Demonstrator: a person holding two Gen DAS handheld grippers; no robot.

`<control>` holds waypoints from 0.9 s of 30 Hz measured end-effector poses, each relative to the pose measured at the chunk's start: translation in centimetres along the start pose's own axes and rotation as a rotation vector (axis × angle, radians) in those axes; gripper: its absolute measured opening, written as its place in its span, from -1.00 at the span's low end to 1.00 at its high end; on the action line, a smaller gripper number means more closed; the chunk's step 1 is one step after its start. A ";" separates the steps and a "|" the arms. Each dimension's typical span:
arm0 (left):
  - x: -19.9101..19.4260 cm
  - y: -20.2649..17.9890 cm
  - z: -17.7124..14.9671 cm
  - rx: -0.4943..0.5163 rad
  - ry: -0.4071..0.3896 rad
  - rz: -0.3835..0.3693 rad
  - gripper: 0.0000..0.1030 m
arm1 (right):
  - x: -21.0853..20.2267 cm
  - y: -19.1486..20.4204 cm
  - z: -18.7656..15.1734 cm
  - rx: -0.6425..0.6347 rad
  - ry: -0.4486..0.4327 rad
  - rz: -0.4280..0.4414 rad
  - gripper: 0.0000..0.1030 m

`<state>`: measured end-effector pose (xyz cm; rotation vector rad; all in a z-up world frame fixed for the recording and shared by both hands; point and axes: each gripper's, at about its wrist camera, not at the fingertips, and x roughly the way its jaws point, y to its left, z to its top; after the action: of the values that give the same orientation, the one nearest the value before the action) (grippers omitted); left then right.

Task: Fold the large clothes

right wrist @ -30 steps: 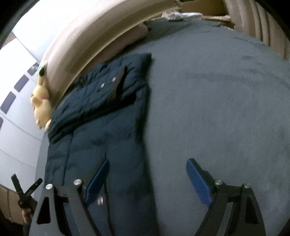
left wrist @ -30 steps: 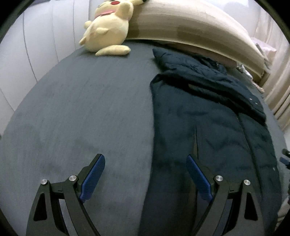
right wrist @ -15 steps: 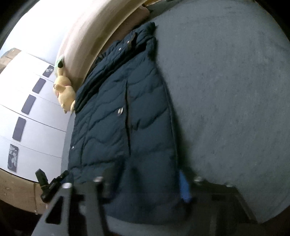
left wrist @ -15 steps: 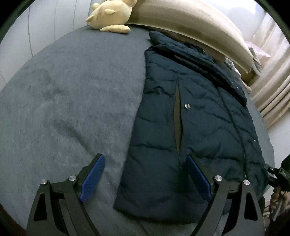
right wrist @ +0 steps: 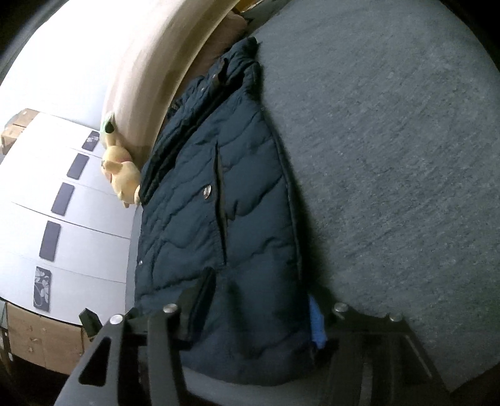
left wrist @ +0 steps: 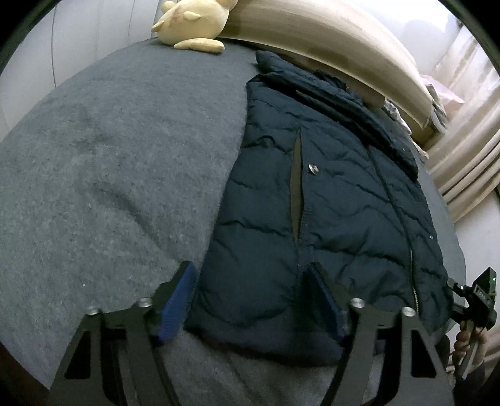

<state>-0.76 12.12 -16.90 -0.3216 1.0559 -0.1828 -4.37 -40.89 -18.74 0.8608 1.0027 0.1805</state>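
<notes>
A dark navy quilted jacket [left wrist: 328,203] lies flat lengthways on the grey bed [left wrist: 109,171], collar toward the headboard, hem at the near edge. It also shows in the right wrist view [right wrist: 225,218]. My left gripper [left wrist: 253,299] is open, its blue-padded jaws either side of the hem's left corner. My right gripper [right wrist: 259,312] is open, its jaws straddling the hem's right corner. The right gripper's body shows at the left wrist view's right edge [left wrist: 478,296].
A yellow plush toy [left wrist: 193,25] sits at the head of the bed by the beige headboard [left wrist: 328,40]. White wardrobe doors [right wrist: 62,218] and a cardboard box [right wrist: 40,340] stand on the left side. Curtains [left wrist: 462,156] hang on the right.
Both grippers have pulled back from above the jacket to its hem at the near edge of the bed. Their jaws have narrowed around the hem corners.
</notes>
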 end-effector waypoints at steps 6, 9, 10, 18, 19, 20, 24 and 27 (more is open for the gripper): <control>-0.5 1.3 -0.3 -0.070 0.016 -0.055 -0.43 | 0.0 0.7 -0.1 -0.022 0.018 -0.030 -0.51; -1.5 1.2 -0.3 -0.077 0.000 -0.065 -0.51 | -0.8 1.3 -0.3 -0.035 0.004 -0.007 -0.58; -1.7 1.1 -0.3 -0.079 -0.004 -0.068 -0.51 | -1.2 1.5 -0.2 -0.031 -0.006 0.007 -0.58; -0.6 -0.2 -0.9 -0.035 0.012 -0.018 0.36 | -0.3 0.2 -0.4 0.014 0.004 0.011 -0.22; -0.4 -0.5 -0.8 -0.024 0.014 -0.002 0.24 | -0.2 0.4 -0.5 0.004 0.009 0.014 -0.29; -0.3 -0.8 -0.9 -0.010 0.020 0.012 -0.29 | 0.1 0.6 -0.5 -0.010 0.025 0.009 -0.46; -1.0 -0.6 -0.7 -0.026 0.034 -0.010 -0.62 | 0.0 1.5 -0.5 -0.041 0.032 0.002 -0.71; -2.2 -0.6 -1.1 -0.032 0.007 -0.003 -0.69 | -0.9 2.3 -0.7 -0.065 0.024 0.006 -0.74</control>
<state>-2.79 12.00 -15.38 -0.3516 1.0664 -0.1700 -4.85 -39.42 -16.70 0.8038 1.0111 0.2279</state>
